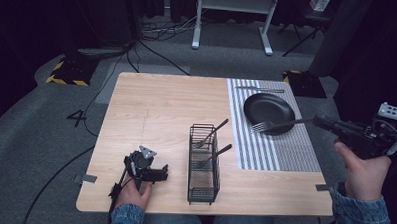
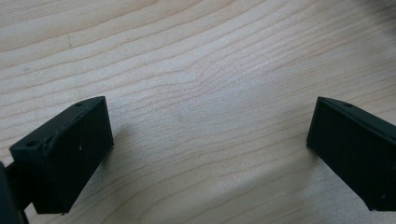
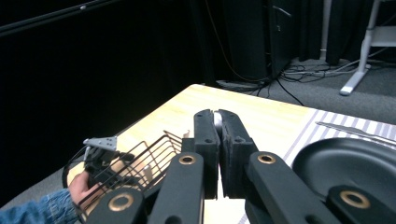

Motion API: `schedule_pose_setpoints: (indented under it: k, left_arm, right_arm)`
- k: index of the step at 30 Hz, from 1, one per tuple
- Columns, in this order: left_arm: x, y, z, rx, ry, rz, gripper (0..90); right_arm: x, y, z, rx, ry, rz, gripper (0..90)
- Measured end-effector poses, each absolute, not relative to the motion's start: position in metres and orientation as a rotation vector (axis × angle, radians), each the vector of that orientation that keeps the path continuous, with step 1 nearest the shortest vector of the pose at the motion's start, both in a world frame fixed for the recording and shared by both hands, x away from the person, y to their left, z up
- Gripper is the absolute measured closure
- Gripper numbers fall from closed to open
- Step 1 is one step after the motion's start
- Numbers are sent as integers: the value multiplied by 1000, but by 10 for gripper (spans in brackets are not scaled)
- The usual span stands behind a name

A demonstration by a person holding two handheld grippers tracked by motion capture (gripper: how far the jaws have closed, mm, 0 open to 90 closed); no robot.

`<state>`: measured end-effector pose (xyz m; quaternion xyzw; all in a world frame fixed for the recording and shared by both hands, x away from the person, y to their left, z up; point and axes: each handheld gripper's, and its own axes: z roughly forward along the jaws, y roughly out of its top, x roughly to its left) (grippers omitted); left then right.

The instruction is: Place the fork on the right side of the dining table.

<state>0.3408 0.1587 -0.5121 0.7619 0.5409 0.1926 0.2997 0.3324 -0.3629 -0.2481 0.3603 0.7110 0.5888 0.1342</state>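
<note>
High view, right gripper (image 1: 320, 121) clamped on a silver metal fork (image 1: 276, 125) held over the black round plate (image 1: 269, 111) far right, left gripper (image 1: 157, 173) jaws wide apart, resting near left on the light wooden table (image 1: 156, 110), black wire basket (image 1: 203, 164) with two forks at centre

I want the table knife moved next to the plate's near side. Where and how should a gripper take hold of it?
Probably grip the knife at mid-length, from straight above, jaws closing across its narrow width. It lies flat on the striped mat just beyond the black plate, running left to right, so a side approach has nothing to catch. The right gripper is nearer, but it is shut on a fork.
</note>
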Motion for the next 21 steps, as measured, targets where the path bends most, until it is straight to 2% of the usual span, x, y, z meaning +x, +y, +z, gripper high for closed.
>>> schedule_pose_setpoints:
  k: [21]
  left_arm:
    - [341, 159, -512, 2022, 1437, 511, 4]
  right_arm:
    - [390, -400, -281, 1245, 1992, 1657, 869]
